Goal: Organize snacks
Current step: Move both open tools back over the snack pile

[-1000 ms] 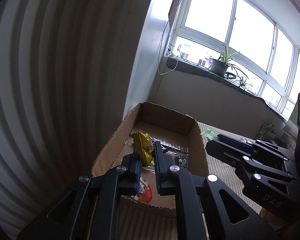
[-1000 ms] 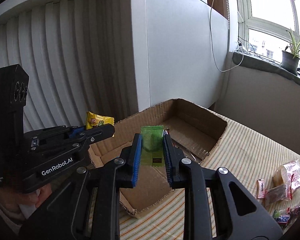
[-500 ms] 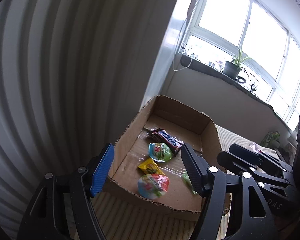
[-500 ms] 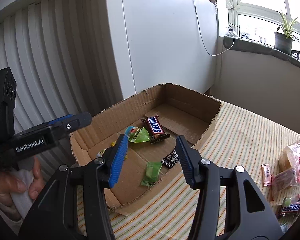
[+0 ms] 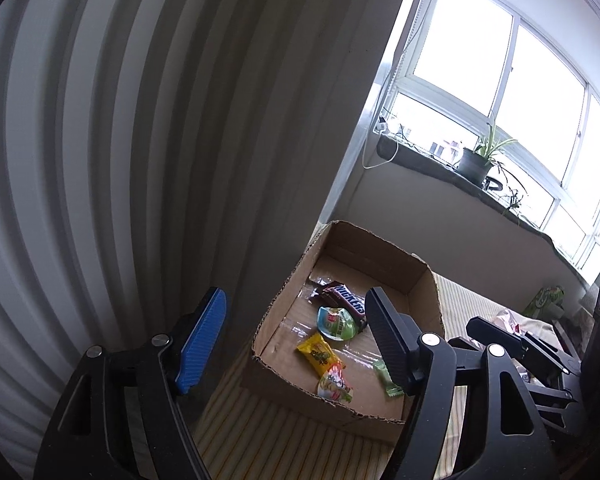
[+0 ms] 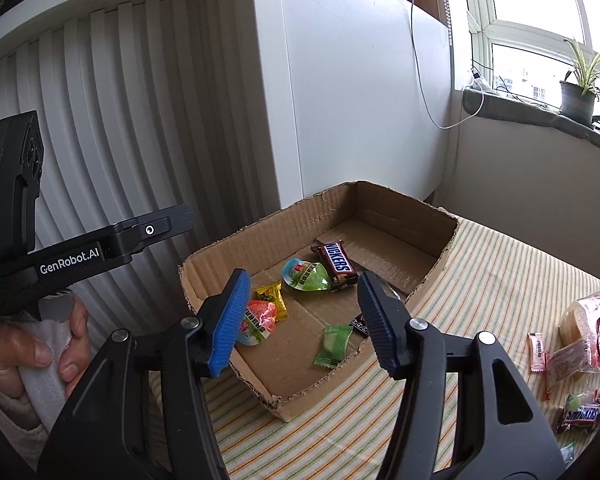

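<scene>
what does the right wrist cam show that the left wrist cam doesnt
Only the right wrist view shows the person's hand on the left gripper's handle and loose snacks on the striped cloth. Only the left shows the wide window panes. Both show the cardboard box holding a Snickers bar and the green packet.

Both candies point(image 6: 332, 346) newly in box point(image 6: 236, 240)

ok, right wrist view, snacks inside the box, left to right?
Red jelly cup → yellow candy → green jelly cup → green candy → Snickers bar. Box.
</scene>
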### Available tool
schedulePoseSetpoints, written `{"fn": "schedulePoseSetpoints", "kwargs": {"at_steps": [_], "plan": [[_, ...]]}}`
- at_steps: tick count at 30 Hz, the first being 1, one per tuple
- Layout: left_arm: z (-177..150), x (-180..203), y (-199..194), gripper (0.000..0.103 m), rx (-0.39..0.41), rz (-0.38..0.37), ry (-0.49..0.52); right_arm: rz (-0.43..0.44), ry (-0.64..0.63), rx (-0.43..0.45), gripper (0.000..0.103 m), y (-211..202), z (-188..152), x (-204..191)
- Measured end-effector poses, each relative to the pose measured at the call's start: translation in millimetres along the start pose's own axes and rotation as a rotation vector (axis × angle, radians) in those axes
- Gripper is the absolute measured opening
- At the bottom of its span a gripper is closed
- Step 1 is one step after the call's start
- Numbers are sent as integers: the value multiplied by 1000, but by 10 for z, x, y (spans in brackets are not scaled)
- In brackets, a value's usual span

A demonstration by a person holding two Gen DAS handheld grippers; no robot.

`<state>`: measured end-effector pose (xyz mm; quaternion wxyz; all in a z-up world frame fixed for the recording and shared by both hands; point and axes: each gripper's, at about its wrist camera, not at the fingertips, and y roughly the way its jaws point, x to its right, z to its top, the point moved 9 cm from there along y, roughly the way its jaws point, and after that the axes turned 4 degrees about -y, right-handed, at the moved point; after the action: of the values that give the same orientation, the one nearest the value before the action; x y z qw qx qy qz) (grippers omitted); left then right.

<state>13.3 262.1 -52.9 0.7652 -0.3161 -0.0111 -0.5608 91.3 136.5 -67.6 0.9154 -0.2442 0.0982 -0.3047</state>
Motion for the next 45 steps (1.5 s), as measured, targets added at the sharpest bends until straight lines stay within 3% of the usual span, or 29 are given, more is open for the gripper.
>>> {"fn": "schedulePoseSetpoints", "kwargs": {"at_steps": [6,10,15,22,31,36,45], "plan": [[28,260,19,72,1,-2,43,-13,39,30,61,-198,-39,186],[-10,492,4,72,-4,-6,82,-46,78,52,74,-406,-131,430],[-88,915,27,72,-17,-28,156,-97,160,78,77,-750,-334,871],[-345,1749,79,72,-50,-101,281,-251,313,122,103,-1471,-779,1755],[-924,2840,102,72,-134,-253,432,-475,448,97,103,-2389,-1507,2659],[-1163,3140,59,72,-165,-300,497,-484,463,83,103,-2457,-1602,2748],[-1442,3106,178,72,-245,-298,502,-467,463,-54,103,-2133,-1802,2876]]}}
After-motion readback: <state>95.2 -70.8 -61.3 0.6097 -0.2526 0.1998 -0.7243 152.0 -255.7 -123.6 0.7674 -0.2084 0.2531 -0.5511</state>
